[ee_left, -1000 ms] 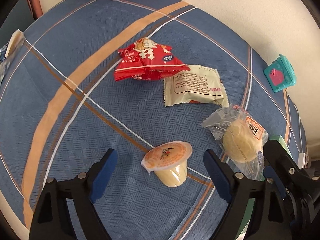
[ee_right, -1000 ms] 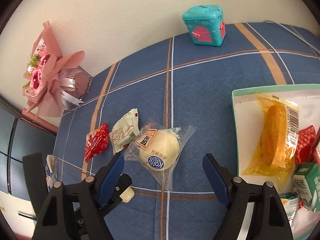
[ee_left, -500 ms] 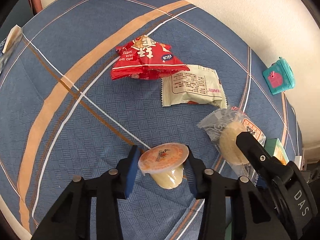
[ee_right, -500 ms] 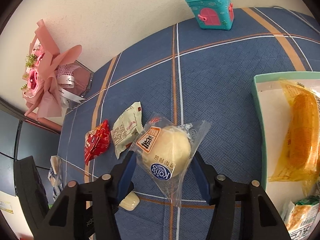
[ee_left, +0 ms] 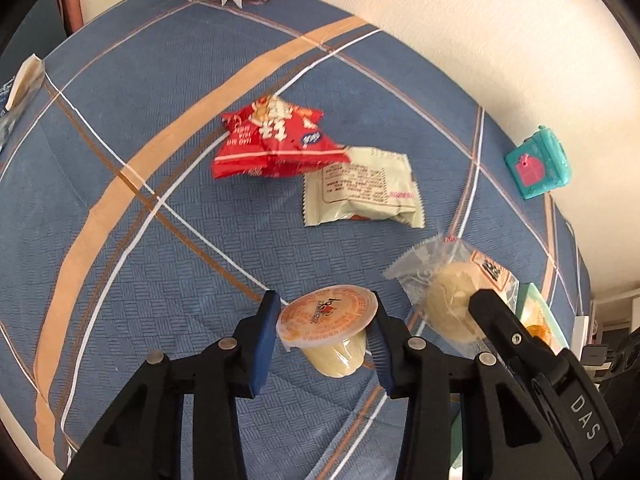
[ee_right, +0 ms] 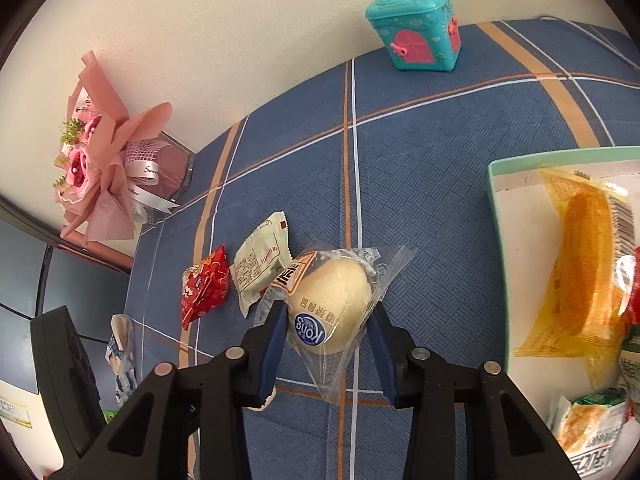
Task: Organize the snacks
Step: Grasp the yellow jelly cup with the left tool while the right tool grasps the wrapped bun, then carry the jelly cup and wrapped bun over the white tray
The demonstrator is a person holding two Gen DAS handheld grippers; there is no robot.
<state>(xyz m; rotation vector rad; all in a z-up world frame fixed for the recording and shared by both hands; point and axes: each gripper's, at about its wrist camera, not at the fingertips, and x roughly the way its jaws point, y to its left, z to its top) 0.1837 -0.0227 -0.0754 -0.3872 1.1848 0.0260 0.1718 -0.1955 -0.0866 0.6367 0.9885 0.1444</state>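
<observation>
Left gripper (ee_left: 322, 330), low centre of the left wrist view: blue pads pinching a jelly cup (ee_left: 329, 330), orange lid tilted up. Right gripper (ee_right: 326, 330), lower centre of the right wrist view: jaws clamped on a wrapped bun (ee_right: 330, 308). Red packet (ee_left: 276, 144) and pale packet (ee_left: 362, 192) touching, mid-frame on blue plaid cloth (ee_left: 120, 272). Green-rimmed tray (ee_right: 494, 200) at right edge, orange snack bag (ee_right: 584, 264) inside.

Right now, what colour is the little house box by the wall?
Teal, with a pink door; the little house box shows best in the right wrist view.
</observation>
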